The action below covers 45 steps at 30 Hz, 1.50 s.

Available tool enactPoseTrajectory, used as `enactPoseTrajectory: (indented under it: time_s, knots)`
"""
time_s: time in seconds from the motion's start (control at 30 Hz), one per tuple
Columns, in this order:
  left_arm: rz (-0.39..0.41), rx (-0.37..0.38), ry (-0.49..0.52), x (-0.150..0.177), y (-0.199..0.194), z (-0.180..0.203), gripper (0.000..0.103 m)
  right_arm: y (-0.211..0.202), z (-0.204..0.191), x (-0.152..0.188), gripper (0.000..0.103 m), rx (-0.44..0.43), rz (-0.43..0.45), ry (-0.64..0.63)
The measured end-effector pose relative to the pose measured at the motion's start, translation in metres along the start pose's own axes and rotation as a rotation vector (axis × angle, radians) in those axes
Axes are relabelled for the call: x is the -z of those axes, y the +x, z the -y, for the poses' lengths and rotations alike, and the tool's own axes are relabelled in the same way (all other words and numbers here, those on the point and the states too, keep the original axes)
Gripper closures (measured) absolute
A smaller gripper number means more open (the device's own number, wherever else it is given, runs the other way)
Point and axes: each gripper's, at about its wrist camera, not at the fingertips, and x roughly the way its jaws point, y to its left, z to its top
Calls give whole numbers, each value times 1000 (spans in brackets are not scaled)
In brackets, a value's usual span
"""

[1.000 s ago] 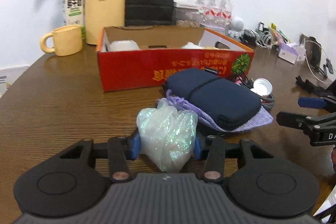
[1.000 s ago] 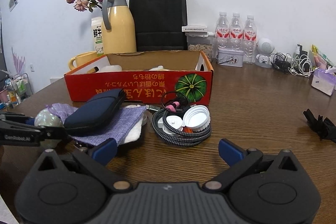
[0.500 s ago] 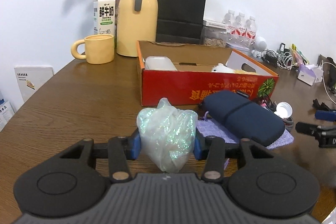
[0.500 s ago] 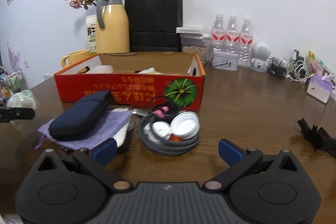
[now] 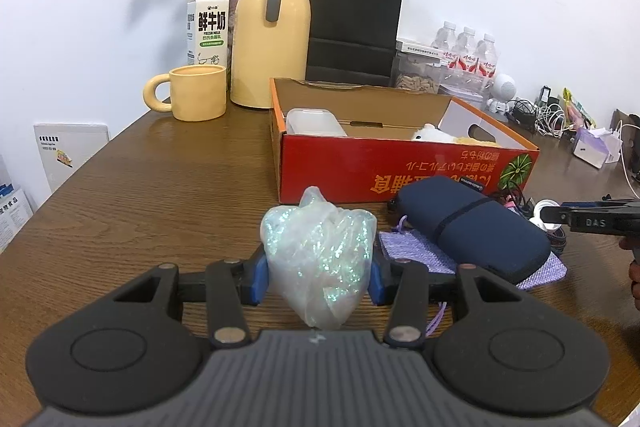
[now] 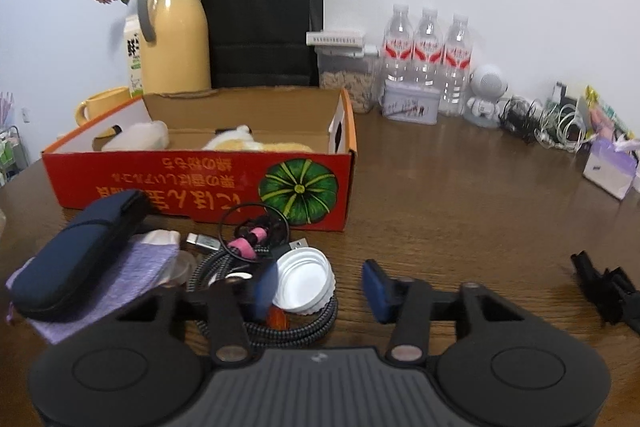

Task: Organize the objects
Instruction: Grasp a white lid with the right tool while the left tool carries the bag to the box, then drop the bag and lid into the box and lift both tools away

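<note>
Brown wood-grain table (image 5: 168, 187) ran back to a white wall, where a yellow jug (image 5: 272, 27), a milk carton (image 5: 208, 23) and a black paper bag (image 5: 352, 23) stood in the left wrist view. Ahead of the jaws and to their right sat the red cardboard box (image 5: 400, 167), open-topped. The left gripper (image 5: 318, 277) was clamped on a glittery plastic bag (image 5: 320, 251), which bulged above and below the blue pads; it looked light, soft and slippery, so a hold across its bunched middle seemed safest. Just right of the jaws a navy pouch (image 5: 472, 223) rested on a purple cloth (image 5: 416, 251). In the right wrist view, the right gripper (image 6: 320, 287) stood with its jaws apart and nothing between them. Just beyond its left finger lay a white lid (image 6: 304, 279) on a coiled braided cable (image 6: 304, 323); the lid appeared rigid and light, best taken across its rim. The pouch lay left of these jaws, and the box stood ahead of them.
</note>
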Motion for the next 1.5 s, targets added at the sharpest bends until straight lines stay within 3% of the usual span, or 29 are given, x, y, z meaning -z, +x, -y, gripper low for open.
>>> enactPoseTrajectory:
  time_s: [0.07, 0.17, 0.2, 0.6, 0.9, 1.17, 1.5]
  knots:
    - [-1, 3, 0, 0, 1, 1, 56, 5, 2, -1, 70, 1, -11, 10]
    - [-4, 6, 1, 1, 2, 2, 56, 6, 3, 0, 92, -8, -5, 24]
    - [-4, 7, 0, 1, 3, 2, 56, 5, 4, 1, 93, -10, 4, 27]
    - [27, 27, 8, -10, 3, 9, 56, -16, 8, -6, 94, -15, 110, 55]
    - [119, 64, 32, -58, 18, 33, 56, -21, -9, -40, 94, -67, 197, 47]
    - [161, 86, 60, -96, 54, 58, 56, 8, -30, -77, 94, -94, 236, 68]
    - [119, 48, 66, -128, 132, 77, 56, 72, -34, -119, 94, -72, 214, 90]
